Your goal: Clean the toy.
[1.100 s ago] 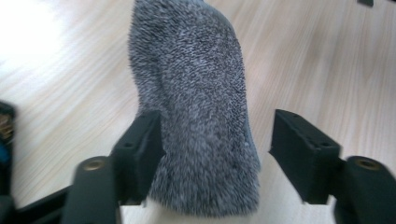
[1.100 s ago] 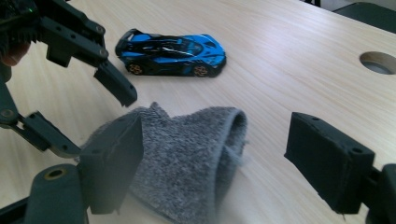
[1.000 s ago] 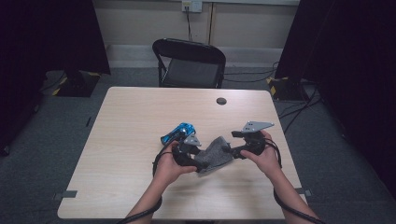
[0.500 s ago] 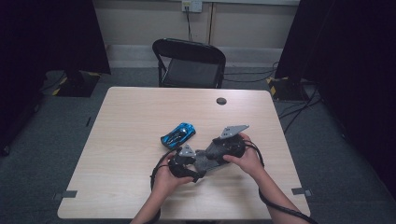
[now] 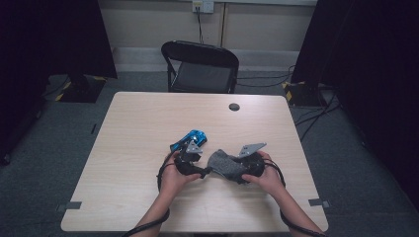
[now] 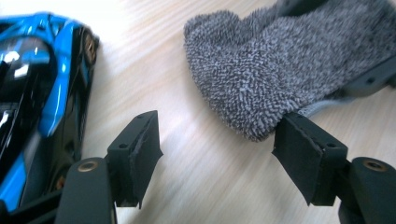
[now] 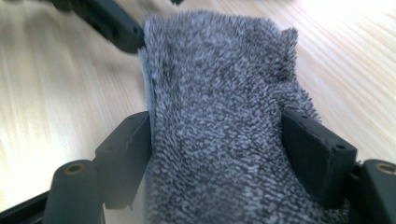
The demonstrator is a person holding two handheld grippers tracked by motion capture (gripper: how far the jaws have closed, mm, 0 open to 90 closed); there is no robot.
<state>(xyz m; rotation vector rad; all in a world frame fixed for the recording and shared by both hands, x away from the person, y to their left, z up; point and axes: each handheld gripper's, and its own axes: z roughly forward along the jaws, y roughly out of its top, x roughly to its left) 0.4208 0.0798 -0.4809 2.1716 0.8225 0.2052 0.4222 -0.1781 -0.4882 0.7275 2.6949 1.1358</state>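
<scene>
Grey cloth (image 5: 226, 165): lies on table (image 5: 133, 128), near-centre, bunched between both grippers; blue toy car (image 5: 190, 138) just far-left of it. R gripper (image 5: 245, 170): jaws have just been closing, cloth between them, pads pressing its sides, so grasping cloth. L gripper (image 5: 201, 170): jaws apart, just closed a little, grasping nothing; cloth's tip (image 6: 252, 126) touches one pad.

Both tongs (image 5: 200, 170) (image 5: 232, 173) low, tips facing.

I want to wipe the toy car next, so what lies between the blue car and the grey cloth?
Bare wooden tabletop separates the blue car from the grey cloth, as the left gripper view shows.
</scene>
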